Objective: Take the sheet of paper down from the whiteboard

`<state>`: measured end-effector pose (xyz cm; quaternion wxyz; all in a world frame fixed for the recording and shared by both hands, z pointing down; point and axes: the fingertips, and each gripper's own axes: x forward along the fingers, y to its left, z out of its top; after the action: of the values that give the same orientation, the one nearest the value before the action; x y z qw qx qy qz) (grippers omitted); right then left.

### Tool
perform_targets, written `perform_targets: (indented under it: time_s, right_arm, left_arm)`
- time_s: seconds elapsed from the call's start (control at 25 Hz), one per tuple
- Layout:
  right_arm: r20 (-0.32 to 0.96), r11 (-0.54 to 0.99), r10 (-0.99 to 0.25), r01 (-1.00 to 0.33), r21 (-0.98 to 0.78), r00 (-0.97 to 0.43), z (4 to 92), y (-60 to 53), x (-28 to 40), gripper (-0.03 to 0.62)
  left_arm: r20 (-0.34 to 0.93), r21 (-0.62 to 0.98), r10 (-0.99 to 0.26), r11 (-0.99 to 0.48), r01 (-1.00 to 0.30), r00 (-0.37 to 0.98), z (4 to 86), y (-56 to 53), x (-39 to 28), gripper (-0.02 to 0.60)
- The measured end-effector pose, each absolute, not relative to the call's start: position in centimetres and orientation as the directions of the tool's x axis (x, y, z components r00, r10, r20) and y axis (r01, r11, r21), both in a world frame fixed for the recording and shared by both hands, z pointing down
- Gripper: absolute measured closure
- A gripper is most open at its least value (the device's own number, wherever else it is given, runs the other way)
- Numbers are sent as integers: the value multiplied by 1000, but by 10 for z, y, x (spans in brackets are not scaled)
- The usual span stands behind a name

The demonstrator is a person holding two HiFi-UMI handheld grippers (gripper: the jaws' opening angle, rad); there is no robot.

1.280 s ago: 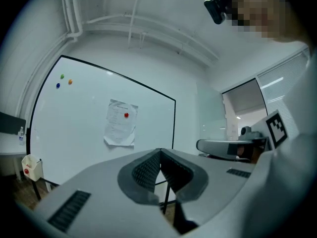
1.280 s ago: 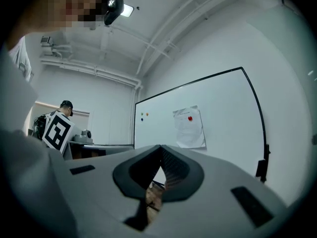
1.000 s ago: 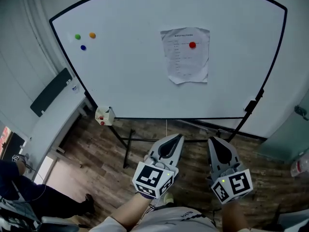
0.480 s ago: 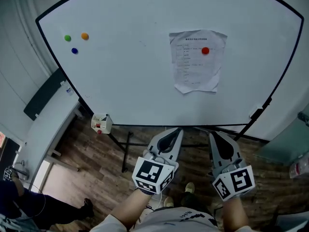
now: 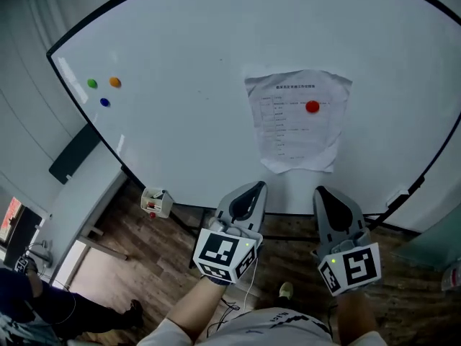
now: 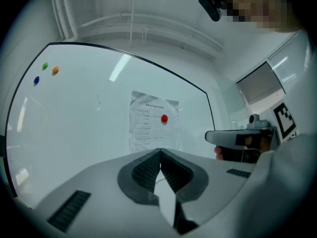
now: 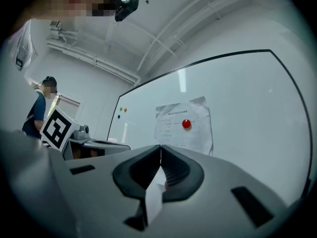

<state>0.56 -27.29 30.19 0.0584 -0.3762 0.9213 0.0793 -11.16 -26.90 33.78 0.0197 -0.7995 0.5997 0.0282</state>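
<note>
- Head view: Set against a second ago, the whiteboard (image 5: 187, 85) fills more of the picture and the sheet of paper (image 5: 295, 125) looks larger, so the person has stepped closer.
  - The sheet still hangs on the board, pinned by a red magnet (image 5: 312, 107) on its upper right part. Its creased bottom edge hangs loose below the magnet.
  - The left gripper (image 5: 256, 186) sits below and left of the magnet. The right gripper (image 5: 323, 191) is almost straight below it. Both are clear of the sheet.
  - A green, an orange and a blue magnet (image 5: 105, 101) sit far to the left of the red one.
- Left gripper view: The ribbed jaws meet at their tips with nothing between them. The red magnet shows just above the tips, on the sheet beyond, and nothing touches it.
- Right gripper view: These jaws are also pressed together and empty. The red magnet (image 7: 186, 124) shows above and slightly right of their tips, with the sheet around it untouched.
- Judgement: The approach looks largely made, but no removal has begun. A gripper will probably have to open before it can take the magnet or the sheet's loose edge below it.
</note>
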Motion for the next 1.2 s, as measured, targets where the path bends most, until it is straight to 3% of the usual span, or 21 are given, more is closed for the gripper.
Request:
perform_targets:
  time_s: [0.44,0.64,0.84,1.2]
  right_arm:
    - [-180,758,-617,-640,124,-766,288,-352,-14,580]
    - [-193,742,-628,-655,145,-754,279,-363,-24,580]
    - [-197,708,-659,-687,163,-726,275,-371,-29,580]
    - [-229,636,-701,-737,228,-676,249,-382,-29,579]
  left_arm:
    - [-88,-21,-988,-128,-992,129,314,-342,-150,568]
    - [-123,-43,-983,-130,-991,135,296,-357,-160,565]
    - [-130,-52,-979,-154,-987,159,290,-368,-165,498]
    - [-167,-72,-960,-217,-974,226,271,-386,-155,489]
